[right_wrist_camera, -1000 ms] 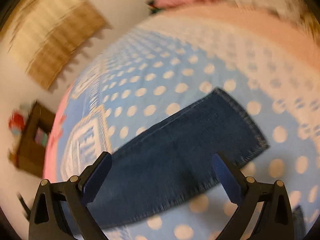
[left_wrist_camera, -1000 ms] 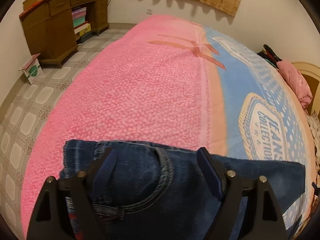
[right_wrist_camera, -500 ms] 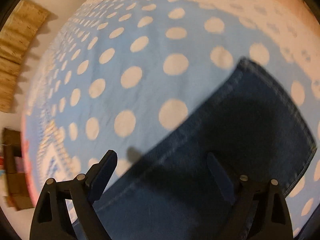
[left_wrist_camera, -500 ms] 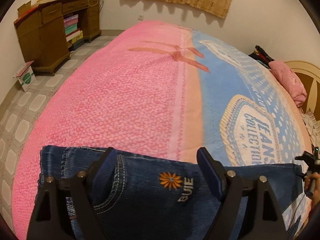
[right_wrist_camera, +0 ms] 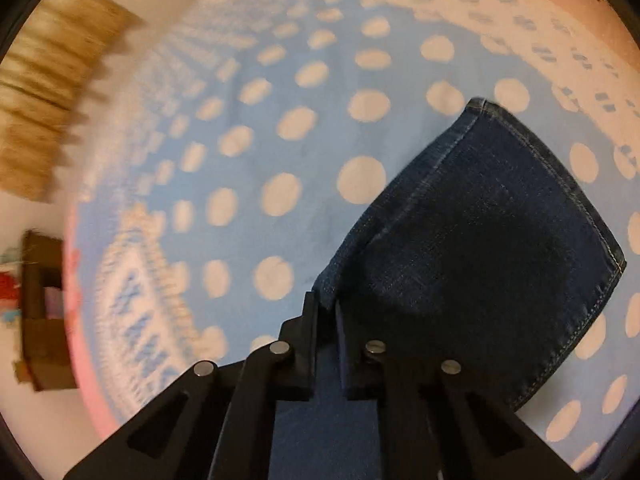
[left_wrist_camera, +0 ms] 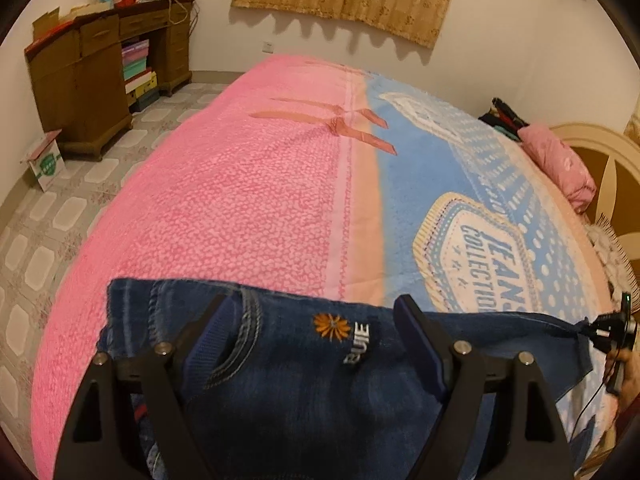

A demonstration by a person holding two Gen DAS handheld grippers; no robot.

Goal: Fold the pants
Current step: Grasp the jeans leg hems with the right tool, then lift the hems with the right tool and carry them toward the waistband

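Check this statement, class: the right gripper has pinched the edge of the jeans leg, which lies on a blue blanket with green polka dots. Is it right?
Not quite. The right gripper has just closed on the edge of the jeans, but the dots on the blue blanket are cream, not green. The right wrist view shows this.

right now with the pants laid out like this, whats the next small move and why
Probably lift the right hand-held gripper a little and start carrying the leg end toward the waist. Its jaws have just closed on the side edge of the jeans near the hem, so that end is secured. The left hand-held gripper hangs open above the waist area, gripping nothing.
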